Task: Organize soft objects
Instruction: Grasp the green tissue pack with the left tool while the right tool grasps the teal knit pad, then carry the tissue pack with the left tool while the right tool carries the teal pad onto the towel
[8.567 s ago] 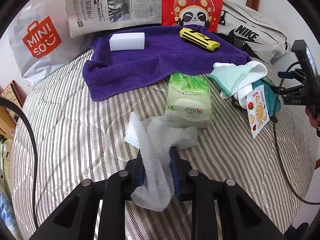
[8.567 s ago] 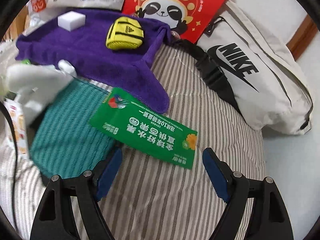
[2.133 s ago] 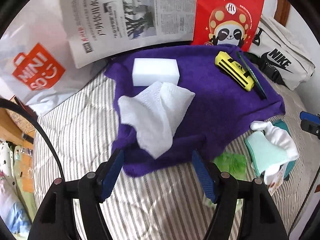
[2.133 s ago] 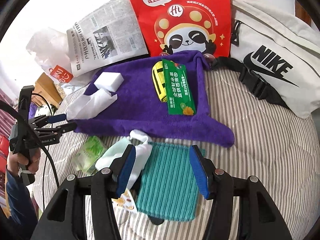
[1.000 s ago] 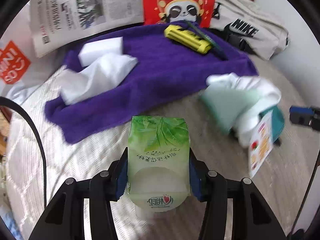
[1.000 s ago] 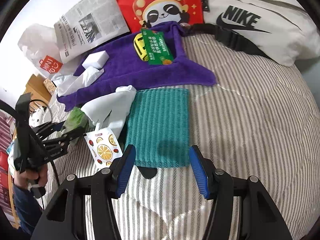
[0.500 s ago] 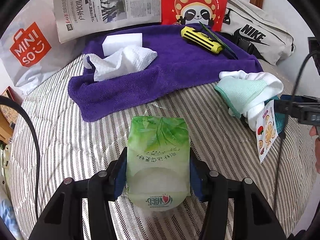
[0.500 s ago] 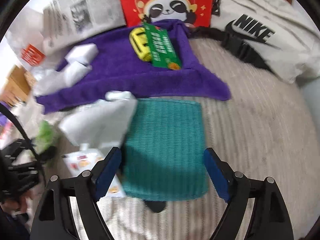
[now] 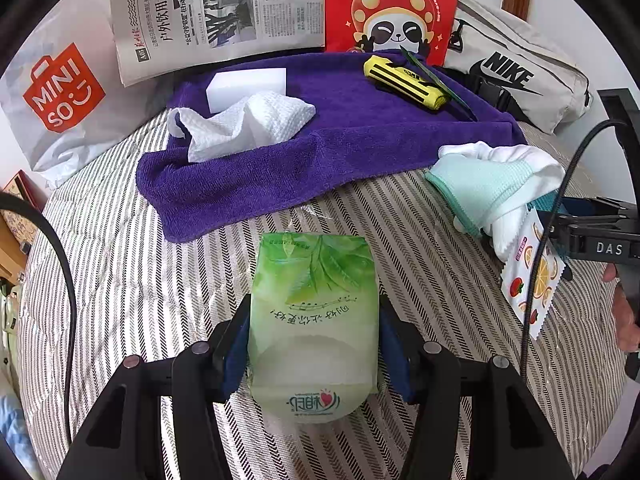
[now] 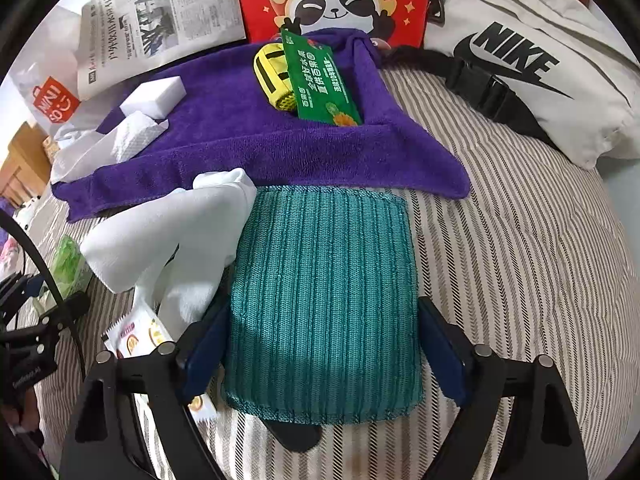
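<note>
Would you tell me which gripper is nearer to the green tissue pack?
Left. The left gripper has its fingers against both sides of the green tissue pack; the right gripper straddles the teal knit cloth, off to the pack's side.

A dark object (image 10: 296,436) pokes out from under the teal knit cloth (image 10: 324,300), unidentifiable. The fruit-print packet (image 10: 132,336) lies half-hidden at 8 o'clock behind the white cloth (image 10: 160,236).

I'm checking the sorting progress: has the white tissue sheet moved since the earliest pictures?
Yes. The white tissue sheet now lies on the purple towel beside the white sponge block, no longer by the tissue pack.
</note>
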A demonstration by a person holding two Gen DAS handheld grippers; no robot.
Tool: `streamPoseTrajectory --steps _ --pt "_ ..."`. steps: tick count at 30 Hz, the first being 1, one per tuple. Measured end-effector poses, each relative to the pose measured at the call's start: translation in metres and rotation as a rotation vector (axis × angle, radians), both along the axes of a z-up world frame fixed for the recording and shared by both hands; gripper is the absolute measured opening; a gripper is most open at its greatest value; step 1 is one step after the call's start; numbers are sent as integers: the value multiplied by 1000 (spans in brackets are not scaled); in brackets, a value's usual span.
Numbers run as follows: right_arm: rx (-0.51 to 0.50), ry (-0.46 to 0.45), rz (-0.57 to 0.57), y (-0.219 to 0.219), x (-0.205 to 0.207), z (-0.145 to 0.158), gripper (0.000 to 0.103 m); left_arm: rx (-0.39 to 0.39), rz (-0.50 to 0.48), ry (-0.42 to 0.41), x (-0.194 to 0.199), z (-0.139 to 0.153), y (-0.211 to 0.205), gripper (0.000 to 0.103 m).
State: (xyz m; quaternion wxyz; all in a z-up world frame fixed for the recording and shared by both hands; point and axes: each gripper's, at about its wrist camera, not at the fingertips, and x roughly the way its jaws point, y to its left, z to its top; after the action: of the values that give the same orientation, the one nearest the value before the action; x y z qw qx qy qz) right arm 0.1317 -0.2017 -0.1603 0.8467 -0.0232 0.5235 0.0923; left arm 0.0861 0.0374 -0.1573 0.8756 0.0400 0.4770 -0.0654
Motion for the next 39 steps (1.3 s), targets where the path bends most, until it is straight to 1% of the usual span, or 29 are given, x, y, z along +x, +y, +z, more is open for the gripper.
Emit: streamPoseTrajectory --steps 4,6,7,10,14,21,27,32,35,39 --pt "51 -2 -16 -19 -10 11 87 -4 -3 4 -3 1 1 54" --pt "62 -4 -24 -24 -12 14 87 -6 -4 -2 -4 1 2 53" --pt "66 -8 -28 -27 -13 16 87 -5 1 -1 -4 2 2 50" --pt "76 -14 -38 -32 -15 21 87 -36 16 13 -5 4 6 50" --pt "89 -31 -24 -33 -18 30 87 -47 33 22 -9 8 12 50" --pt "89 -90 25 -26 -16 54 87 -103 45 -12 -15 33 25 50" --pt "88 -112 65 -13 2 70 87 -124 55 -31 -6 49 26 50" --pt "67 -125 99 1 25 84 87 -121 55 -42 2 59 24 50" --pt "57 -134 116 9 40 91 87 -113 50 -57 12 69 24 50" --pt "87 -123 128 18 65 95 87 -131 45 -82 34 85 25 50"
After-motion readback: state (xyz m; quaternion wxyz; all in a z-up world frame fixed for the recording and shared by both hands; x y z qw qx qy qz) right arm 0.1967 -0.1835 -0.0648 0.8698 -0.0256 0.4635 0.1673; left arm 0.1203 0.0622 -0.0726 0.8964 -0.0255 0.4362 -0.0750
